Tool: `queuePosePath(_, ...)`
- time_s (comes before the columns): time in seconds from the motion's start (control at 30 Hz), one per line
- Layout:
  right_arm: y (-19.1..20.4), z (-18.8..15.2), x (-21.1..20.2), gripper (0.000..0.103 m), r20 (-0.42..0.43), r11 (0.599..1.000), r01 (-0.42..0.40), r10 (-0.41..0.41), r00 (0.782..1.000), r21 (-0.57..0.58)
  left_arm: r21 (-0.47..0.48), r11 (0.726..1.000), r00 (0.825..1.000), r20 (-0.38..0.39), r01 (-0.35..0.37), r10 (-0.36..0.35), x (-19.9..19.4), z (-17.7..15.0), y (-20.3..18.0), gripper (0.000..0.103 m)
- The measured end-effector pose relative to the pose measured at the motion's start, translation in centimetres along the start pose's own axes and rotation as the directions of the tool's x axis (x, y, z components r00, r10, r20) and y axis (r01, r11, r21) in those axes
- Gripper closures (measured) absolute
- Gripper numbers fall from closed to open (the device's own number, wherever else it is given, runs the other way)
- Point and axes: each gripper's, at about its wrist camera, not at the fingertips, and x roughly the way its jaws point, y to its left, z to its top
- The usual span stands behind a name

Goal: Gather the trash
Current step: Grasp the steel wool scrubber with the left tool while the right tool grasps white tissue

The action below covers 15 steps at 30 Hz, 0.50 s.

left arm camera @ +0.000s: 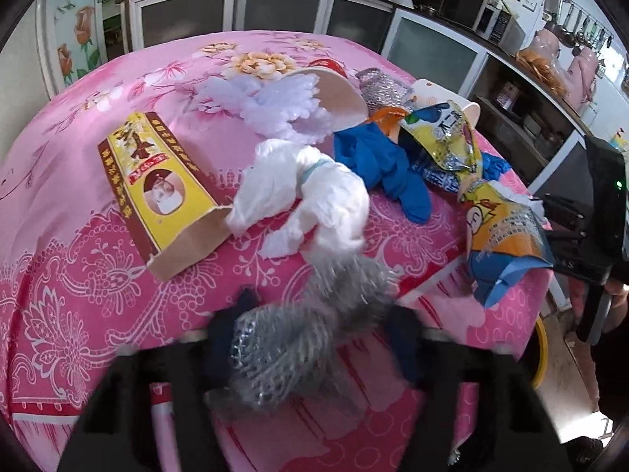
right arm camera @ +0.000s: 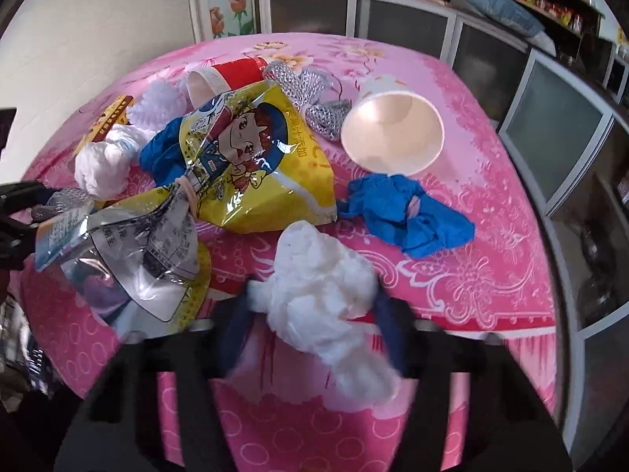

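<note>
Left jaws' load: the left gripper [left arm camera: 310, 338] was clamped narrow on a silvery steel-wool scourer [left arm camera: 291, 350], its blue pads pressing the wad from both sides; the wad bulged ahead of and behind the tips, blurred.
Right jaws' load: the right gripper [right arm camera: 314, 310] was closed narrow on a crumpled white tissue wad [right arm camera: 326, 295], which spilled out beyond and beneath the tips.
Just ahead of the left jaws: a knotted white plastic bag [left arm camera: 314, 196] lay touching the scourer's far end, the nearest thing in the way.
Ahead-left of the left jaws: a flat yellow-and-brown paper packet [left arm camera: 161, 185], its torn end against the white bag.
Farther ahead of the left jaws: a lilac mesh puff [left arm camera: 275, 106] against a tipped paper cup [left arm camera: 338, 90], then a blue glove [left arm camera: 381, 165].
Ahead-right of the left jaws: a yellow snack wrapper [left arm camera: 495, 216] overhanging the table edge, near the other gripper's black body.
Just ahead of the right jaws: the same wrapper [right arm camera: 251, 157], cartoon face up, its edge near the tissue; its torn foil half [right arm camera: 129, 251] sat ahead-left, crowding the left finger.
Ahead-right of the right jaws: a bunched blue glove [right arm camera: 409, 212], apart from the tissue.
Beyond that: a white paper cup [right arm camera: 393, 129] on its side, mouth toward the camera, beside more silver scourers [right arm camera: 314, 94].
Underneath: a pink floral tablecloth [right arm camera: 491, 275].
</note>
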Motion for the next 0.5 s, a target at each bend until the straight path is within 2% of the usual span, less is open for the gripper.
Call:
queuePosePath(0.1,-0.1,-0.1,-0.5,0.069,0.009,1.000,-0.011,0.011,1.000,0.010,-0.004,1.000,1.000,-0.007,0.015,-0.015,-0.3,-0.1,0.1,0.080)
queuePosePath(0.5,-0.6,-0.2,-5.6,0.071,0.105,0.998,-0.017,0.011,0.994,0.053,0.007,0.999,0.995,0.090,0.037,-0.037,-6.0,-1.1,-0.4,0.081)
